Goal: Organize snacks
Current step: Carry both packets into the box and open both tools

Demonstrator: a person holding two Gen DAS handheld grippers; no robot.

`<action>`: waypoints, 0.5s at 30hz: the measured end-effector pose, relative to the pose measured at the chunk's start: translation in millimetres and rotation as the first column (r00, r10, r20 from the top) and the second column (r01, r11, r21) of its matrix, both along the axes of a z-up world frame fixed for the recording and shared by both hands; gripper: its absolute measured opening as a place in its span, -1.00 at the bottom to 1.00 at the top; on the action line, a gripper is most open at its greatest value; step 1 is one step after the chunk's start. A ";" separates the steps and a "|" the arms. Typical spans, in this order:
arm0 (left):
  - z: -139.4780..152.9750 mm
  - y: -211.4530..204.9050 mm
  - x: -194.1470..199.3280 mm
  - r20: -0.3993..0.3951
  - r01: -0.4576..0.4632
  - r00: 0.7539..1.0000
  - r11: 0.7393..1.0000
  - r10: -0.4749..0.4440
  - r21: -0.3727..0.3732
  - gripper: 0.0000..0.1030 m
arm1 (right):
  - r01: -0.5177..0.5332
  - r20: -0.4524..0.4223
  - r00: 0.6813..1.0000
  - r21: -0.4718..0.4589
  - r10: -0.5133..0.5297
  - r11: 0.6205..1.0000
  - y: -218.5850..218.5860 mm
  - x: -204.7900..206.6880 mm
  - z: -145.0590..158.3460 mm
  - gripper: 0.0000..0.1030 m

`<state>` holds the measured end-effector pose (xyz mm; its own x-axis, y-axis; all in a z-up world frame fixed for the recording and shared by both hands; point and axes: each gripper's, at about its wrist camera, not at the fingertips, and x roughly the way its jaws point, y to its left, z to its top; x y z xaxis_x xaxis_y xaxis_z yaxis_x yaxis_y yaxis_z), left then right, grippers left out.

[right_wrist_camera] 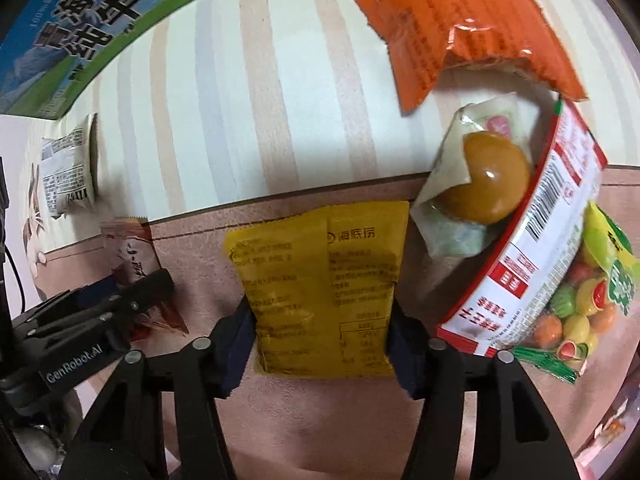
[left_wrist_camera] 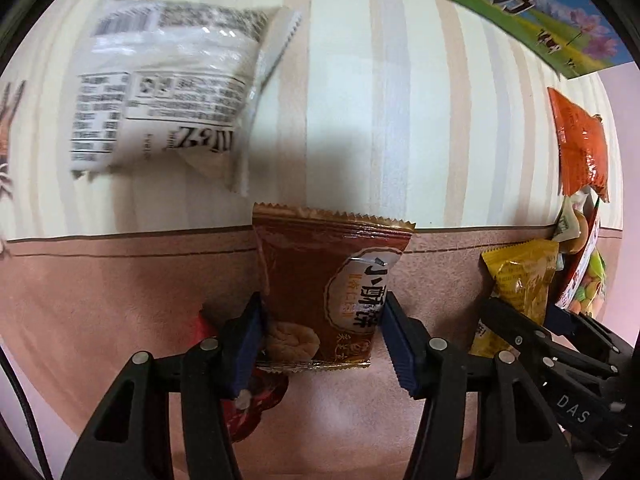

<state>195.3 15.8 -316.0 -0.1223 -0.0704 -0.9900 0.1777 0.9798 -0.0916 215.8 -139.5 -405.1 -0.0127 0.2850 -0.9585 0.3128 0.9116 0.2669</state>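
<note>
Left gripper (left_wrist_camera: 322,334): blue pads clamped on both sides of a brown crimped-edge foil biscuit packet (left_wrist_camera: 320,288), lower centre of the left view. White printed plastic pouch (left_wrist_camera: 160,96), upper left, on the striped cloth (left_wrist_camera: 400,100).

Right gripper (right_wrist_camera: 322,334): pads pressed on a yellow foil sachet (right_wrist_camera: 324,292), lower centre. Orange foil packet (right_wrist_camera: 452,28), upper right; red-and-white round tub (right_wrist_camera: 532,248) and green bag of fruit-shaped sweets (right_wrist_camera: 580,308), right edge.
</note>
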 end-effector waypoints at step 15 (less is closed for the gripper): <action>159.6 6.1 24.3 0.179 0.006 0.983 0.976 0.034 -0.219 0.04 | 0.036 0.267 0.961 0.141 -0.073 0.989 -43.5 18.1 145.9 0.14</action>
<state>219.7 21.8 -156.4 0.0602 -0.2868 -0.9561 0.1971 0.9424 -0.2703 233.9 -183.1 -259.2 0.2611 0.4036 -0.8769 0.2600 0.8454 0.4666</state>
